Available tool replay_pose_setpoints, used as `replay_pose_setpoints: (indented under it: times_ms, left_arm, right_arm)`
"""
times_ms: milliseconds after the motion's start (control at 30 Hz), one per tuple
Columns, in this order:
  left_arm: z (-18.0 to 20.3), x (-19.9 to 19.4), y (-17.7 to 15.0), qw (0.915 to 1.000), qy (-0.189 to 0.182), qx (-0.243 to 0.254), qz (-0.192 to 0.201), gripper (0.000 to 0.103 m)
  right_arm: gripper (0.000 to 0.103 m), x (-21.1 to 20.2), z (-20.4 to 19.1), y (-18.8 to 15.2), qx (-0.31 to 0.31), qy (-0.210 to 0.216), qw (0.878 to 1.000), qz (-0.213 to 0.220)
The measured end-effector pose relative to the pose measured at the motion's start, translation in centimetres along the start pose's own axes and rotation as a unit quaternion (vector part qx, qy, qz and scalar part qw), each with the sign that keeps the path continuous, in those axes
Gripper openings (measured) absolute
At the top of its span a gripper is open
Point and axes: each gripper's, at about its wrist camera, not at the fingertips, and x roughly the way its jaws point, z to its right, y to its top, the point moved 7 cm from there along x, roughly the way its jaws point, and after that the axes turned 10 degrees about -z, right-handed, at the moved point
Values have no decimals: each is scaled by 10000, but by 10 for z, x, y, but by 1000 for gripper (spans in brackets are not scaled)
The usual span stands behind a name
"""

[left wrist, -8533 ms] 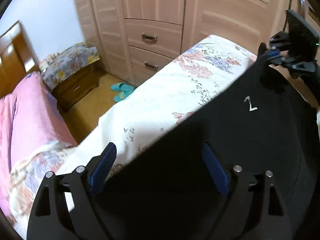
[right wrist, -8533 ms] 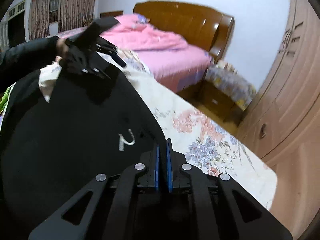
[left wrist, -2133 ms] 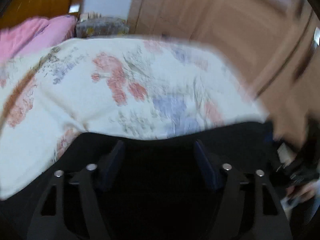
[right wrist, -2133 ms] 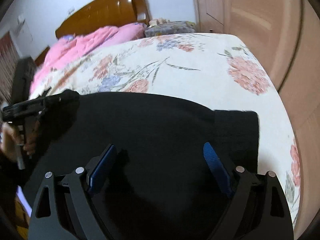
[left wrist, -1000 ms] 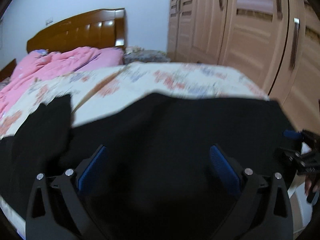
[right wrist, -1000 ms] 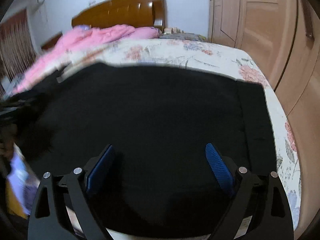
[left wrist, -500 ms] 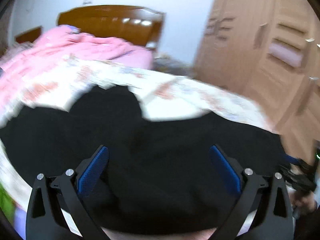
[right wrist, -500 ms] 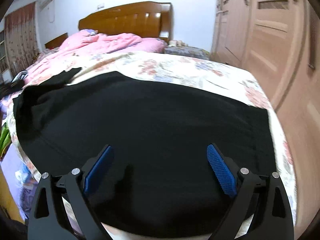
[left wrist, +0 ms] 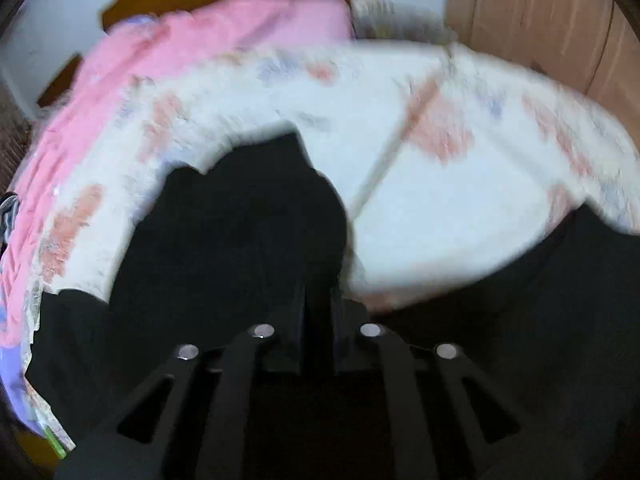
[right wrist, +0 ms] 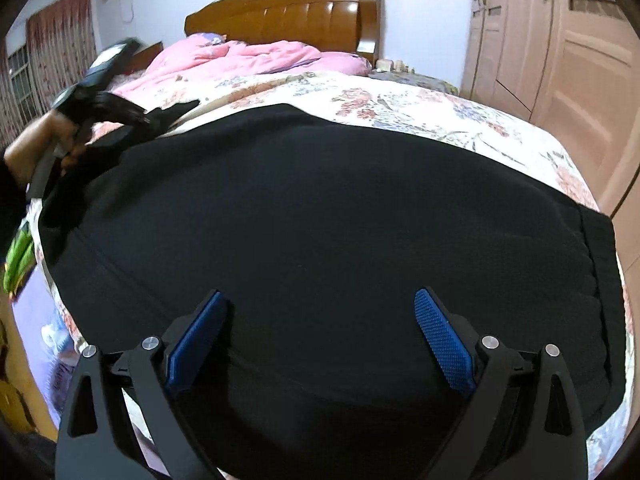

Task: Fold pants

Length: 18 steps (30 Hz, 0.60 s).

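Black pants (right wrist: pixel 320 200) lie spread across the floral bedsheet (right wrist: pixel 420 108), waistband at the right. My right gripper (right wrist: pixel 320 332) hovers open over their near edge, blue pads (right wrist: pixel 440 340) wide apart with nothing pinched. In the blurred left wrist view my left gripper (left wrist: pixel 318 300) has its jaws closing tight together, a fold of the pants (left wrist: pixel 240 220) running up from its tips. The right wrist view shows that left gripper (right wrist: pixel 168 114) at the far left, held by a hand (right wrist: pixel 36 144), its tips at the pants' pointed leg end.
A pink quilt (right wrist: pixel 240 60) and wooden headboard (right wrist: pixel 300 16) lie beyond the pants. Wardrobe doors (right wrist: pixel 560 60) stand along the right. A nightstand (right wrist: pixel 412 76) sits in the far corner. Something green (right wrist: pixel 18 256) hangs off the bed's left edge.
My left gripper went from wide open to shut and swung left along the bed to the pants' leg end. The right gripper stayed open and shifted a little over the pants.
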Motion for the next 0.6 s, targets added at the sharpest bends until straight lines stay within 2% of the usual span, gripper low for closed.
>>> replay_pose_setpoints:
  times_ms: [67,100,133,167,267,300,333,400,467,500,567,600]
  left_arm:
    - [-22,-26,-8,9977,-175,-323,574,8]
    - [-38,-50,-16,9920,-437,-550,1048,8]
    - [-54,-72,-29,9843,-674,-798,1424,8]
    - [-78,-98,-51,9731,-846,-1168,1797,8]
    - [-131,-138,-112,9461,-1095,-1920,2367,8]
    - [-159,-143,-146,9330,-1198,-2279,2513,8]
    - [-174,-141,-165,9279,-1251,-2439,2525,8]
    - [-198,-123,-201,9270,-1200,-2666,2350,9]
    - [-214,-98,-227,9294,-1194,-2868,1994,9]
    - [-220,-82,-242,9269,-1185,-3042,1852,9]
    - [-229,-66,-260,9193,-1204,-3318,1740,20]
    - [-233,-60,-270,9112,-1261,-3511,1748,39]
  right_arm:
    - [92,0,2,1,56,10,10000,24]
    - [92,-1,2,2,90,57,9999,41]
    - [92,-3,2,3,100,109,9999,53]
    - [92,-4,0,5,90,173,9998,70]
    - [92,-7,-18,21,-62,527,9985,148]
    - [92,-8,-30,33,-201,745,9969,177]
    - [92,-9,-42,43,-368,894,9951,218]
    - [91,-14,-78,72,-1049,1308,9851,371]
    - [80,-15,-111,100,-1725,1450,9727,550]
    - [77,-13,-127,114,-2045,1473,9659,599]
    - [71,0,-161,145,-2634,1555,9506,518]
    - [65,13,-181,161,-2938,1606,9415,370]
